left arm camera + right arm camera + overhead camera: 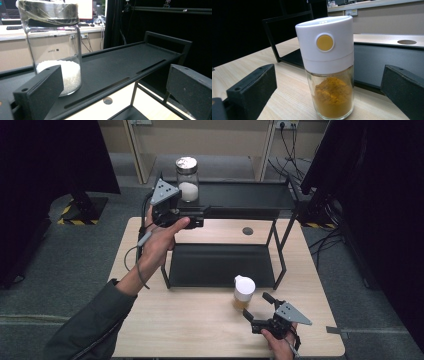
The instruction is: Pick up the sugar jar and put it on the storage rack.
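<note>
So one jar [187,178], with white grains inside, already stands on the top shelf [240,194] of the black rack, at about 11 o'clock on it. The left gripper [192,218] sits just beside it, jaws wide apart, holding nothing. The spice bottle [243,292] waits on the table [200,330]. The right gripper [259,309] is at its 5 o'clock, jaws spread wide, touching nothing yet.
</note>
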